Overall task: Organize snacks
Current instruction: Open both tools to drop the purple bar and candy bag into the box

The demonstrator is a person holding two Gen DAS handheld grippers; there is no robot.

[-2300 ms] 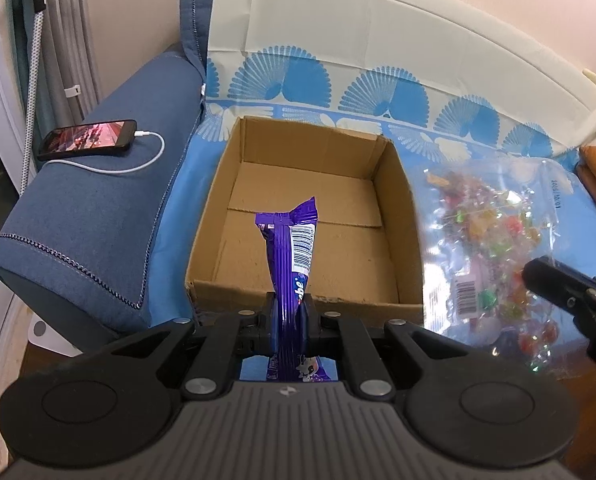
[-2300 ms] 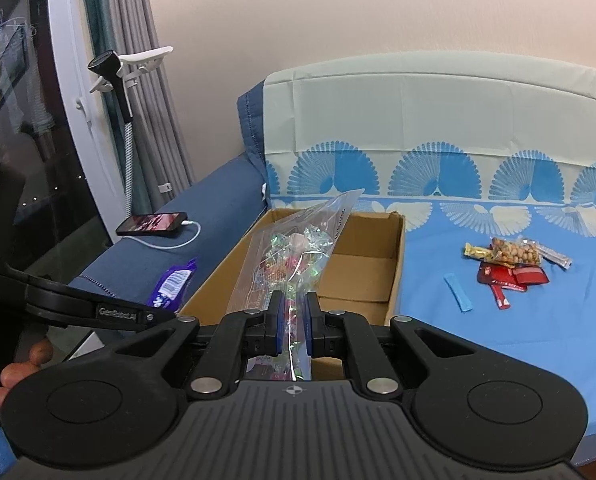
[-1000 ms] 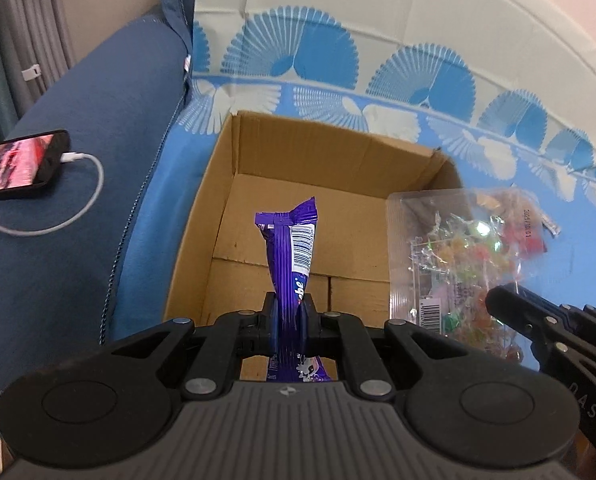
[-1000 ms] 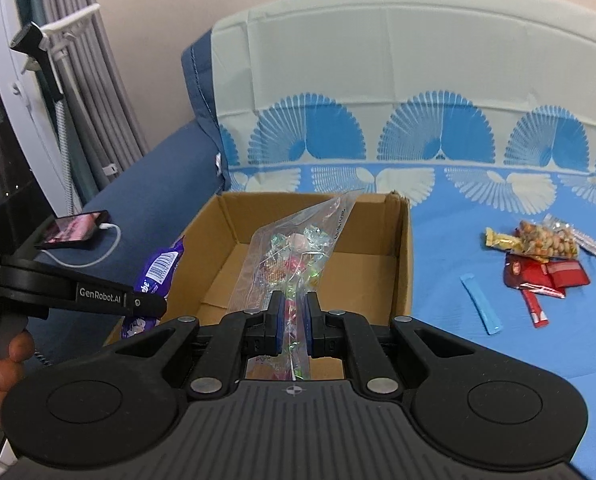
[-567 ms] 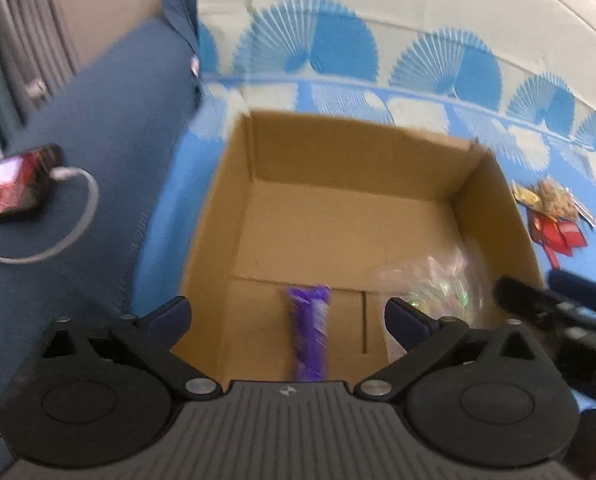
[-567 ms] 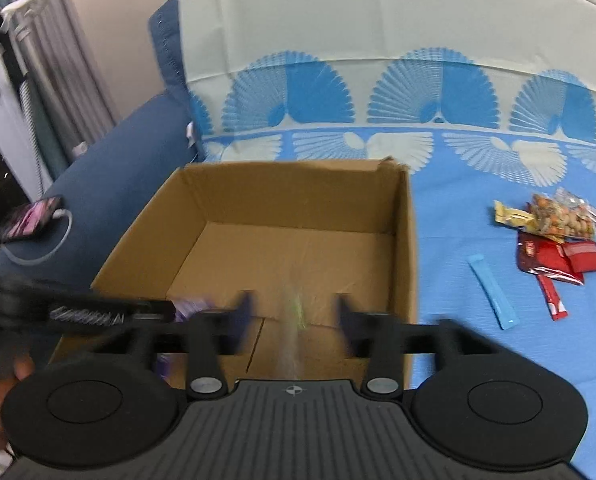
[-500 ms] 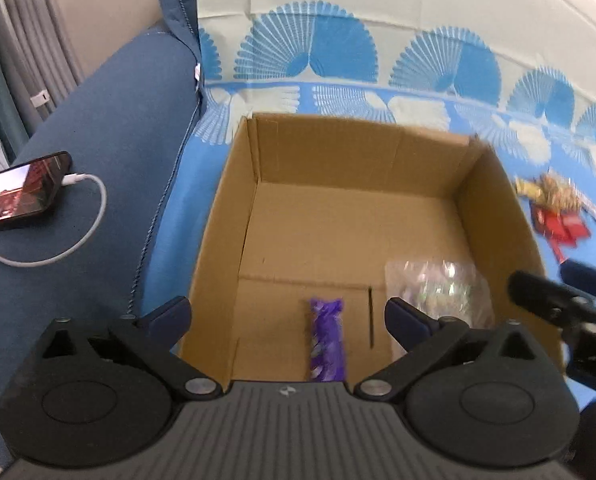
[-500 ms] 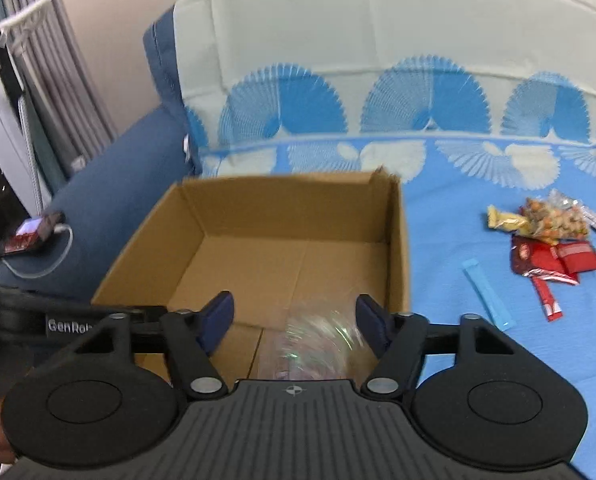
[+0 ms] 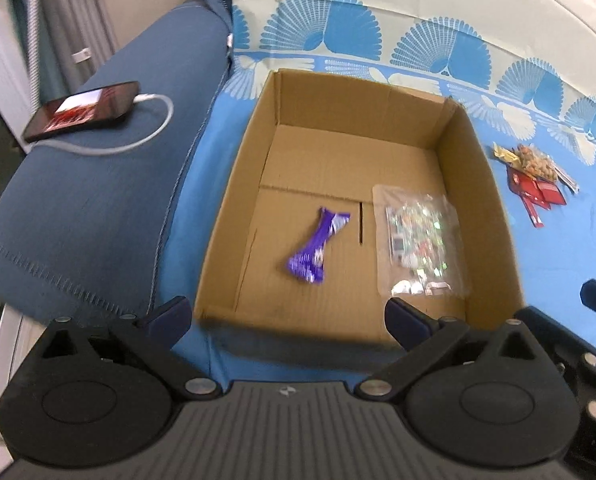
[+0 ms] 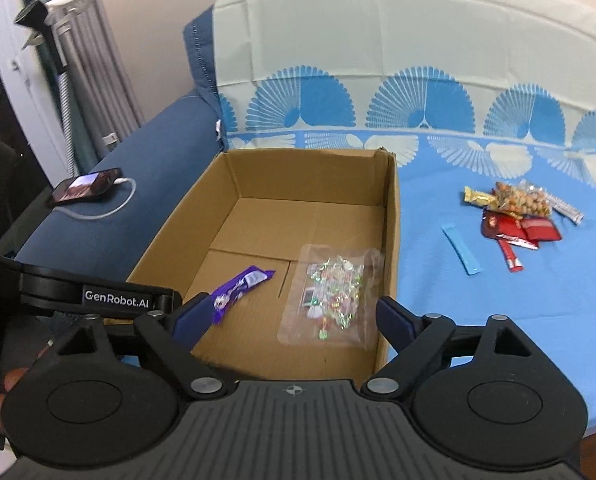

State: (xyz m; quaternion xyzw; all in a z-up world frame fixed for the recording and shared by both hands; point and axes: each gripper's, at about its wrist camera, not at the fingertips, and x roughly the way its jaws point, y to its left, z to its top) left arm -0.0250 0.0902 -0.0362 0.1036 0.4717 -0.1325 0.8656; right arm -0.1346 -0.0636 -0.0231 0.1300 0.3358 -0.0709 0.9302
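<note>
An open cardboard box (image 9: 494,184) (image 10: 391,216) sits on the blue bed cover. A purple snack bar (image 9: 317,245) (image 10: 240,286) lies flat on the box floor, left of centre. A clear bag of colourful candies (image 9: 416,240) (image 10: 332,294) lies flat beside it on the right. My left gripper (image 9: 288,318) is open and empty above the box's near edge. My right gripper (image 10: 294,316) is open and empty above the box's near right part. Part of the left gripper (image 10: 98,294) shows in the right wrist view.
Loose snacks lie on the cover right of the box: a nut bag (image 10: 520,200), red packets (image 10: 518,232) (image 9: 538,194) and a blue stick (image 10: 460,250). A phone (image 9: 84,110) (image 10: 84,190) with a white cable rests on the dark blue sofa arm at left.
Both grippers held their snacks over the box, then opened. The purple bar and the candy bag dropped onto the box floor. Both grippers have drawn back and up.
</note>
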